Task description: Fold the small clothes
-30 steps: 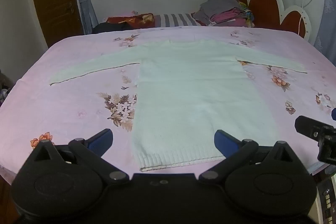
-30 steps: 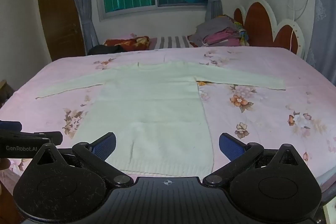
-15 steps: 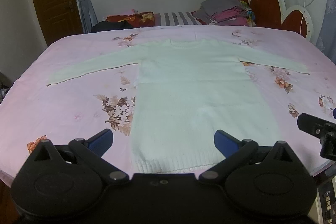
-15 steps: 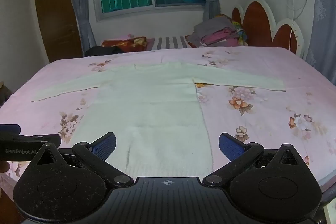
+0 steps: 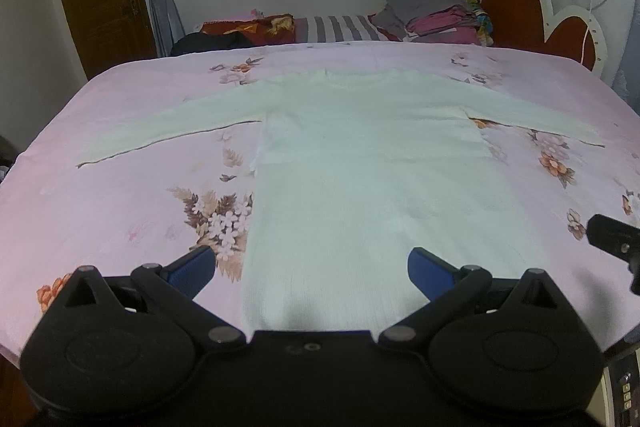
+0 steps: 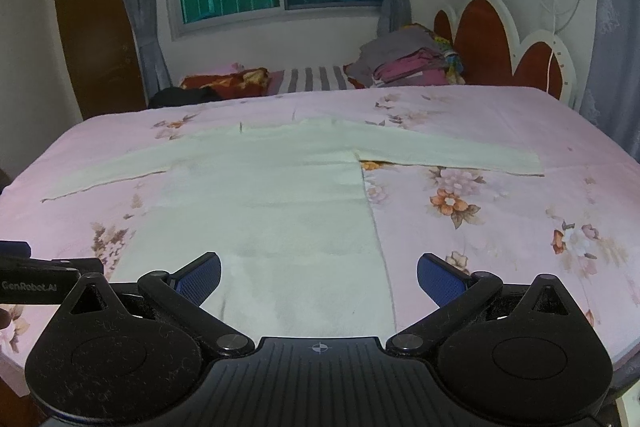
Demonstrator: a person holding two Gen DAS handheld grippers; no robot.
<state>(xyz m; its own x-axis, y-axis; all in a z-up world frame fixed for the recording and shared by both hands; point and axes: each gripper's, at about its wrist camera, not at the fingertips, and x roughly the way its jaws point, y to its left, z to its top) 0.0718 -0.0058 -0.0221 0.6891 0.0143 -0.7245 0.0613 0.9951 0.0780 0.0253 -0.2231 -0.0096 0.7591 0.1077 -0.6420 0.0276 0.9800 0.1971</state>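
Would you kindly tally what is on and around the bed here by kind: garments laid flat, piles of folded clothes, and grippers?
Garments laid flat: 1, the pale sweater.
Piles of folded clothes: 1, the clothes pile at the far end of the bed.
Grippers: 2, the left gripper and the right gripper, both open above the hem.
Total: 4.

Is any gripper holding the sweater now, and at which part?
Nothing is held. The left gripper and right gripper are both open above the hem end of the sweater, which lies flat.
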